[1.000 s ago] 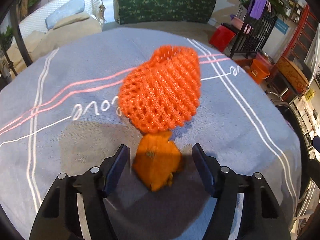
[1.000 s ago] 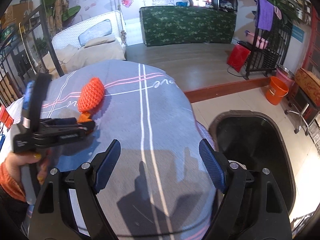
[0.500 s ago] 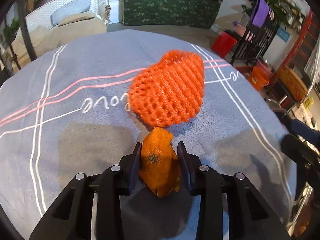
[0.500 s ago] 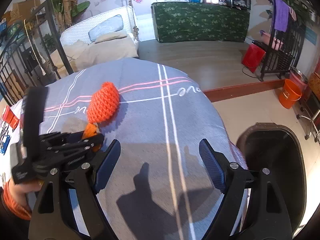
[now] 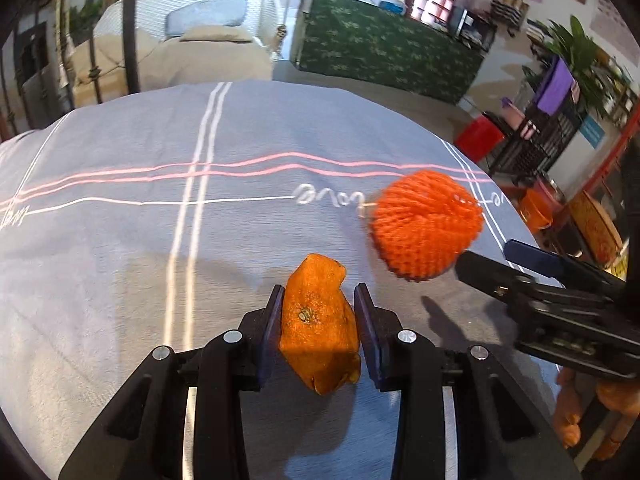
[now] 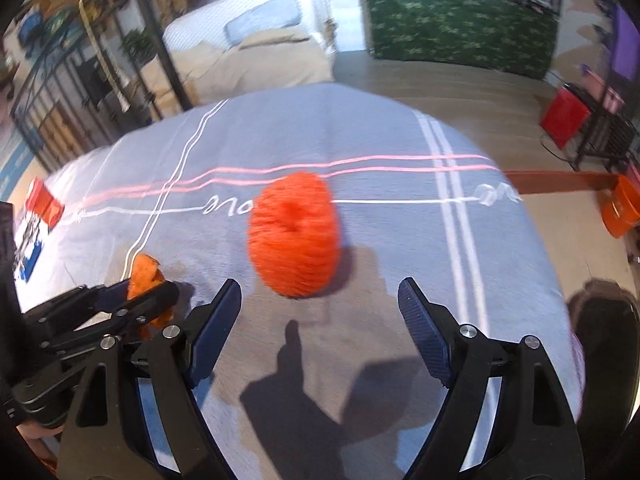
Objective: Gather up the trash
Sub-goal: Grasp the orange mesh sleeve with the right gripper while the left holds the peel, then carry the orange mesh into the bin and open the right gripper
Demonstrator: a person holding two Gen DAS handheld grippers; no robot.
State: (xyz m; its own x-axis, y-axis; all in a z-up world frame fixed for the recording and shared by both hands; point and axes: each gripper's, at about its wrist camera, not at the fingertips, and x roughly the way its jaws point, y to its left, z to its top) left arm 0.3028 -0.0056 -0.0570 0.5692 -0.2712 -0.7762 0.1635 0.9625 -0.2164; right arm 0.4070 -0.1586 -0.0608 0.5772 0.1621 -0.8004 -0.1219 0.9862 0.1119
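Note:
My left gripper (image 5: pixel 319 312) is shut on an orange peel (image 5: pixel 318 324) and holds it just above the grey tablecloth (image 5: pixel 120 240). An orange foam net (image 5: pixel 426 226) lies on the cloth to its right. In the right wrist view my right gripper (image 6: pixel 320 320) is open and empty, and the orange foam net (image 6: pixel 294 238) lies just beyond its fingertips. The left gripper (image 6: pixel 154 294) with the orange peel (image 6: pixel 145 274) shows at the left of that view. The right gripper (image 5: pixel 484 258) shows at the right of the left wrist view.
The round table's edge drops off at the right, with a dark bin (image 6: pixel 608 320) beside it. An orange bucket (image 6: pixel 622 208) and a red box (image 6: pixel 564 120) stand on the floor. A red-and-white packet (image 6: pixel 40 216) lies at the table's left edge.
My left gripper has closed on the orange peel, lifted it and swung left. My right gripper has moved left to face the foam net.

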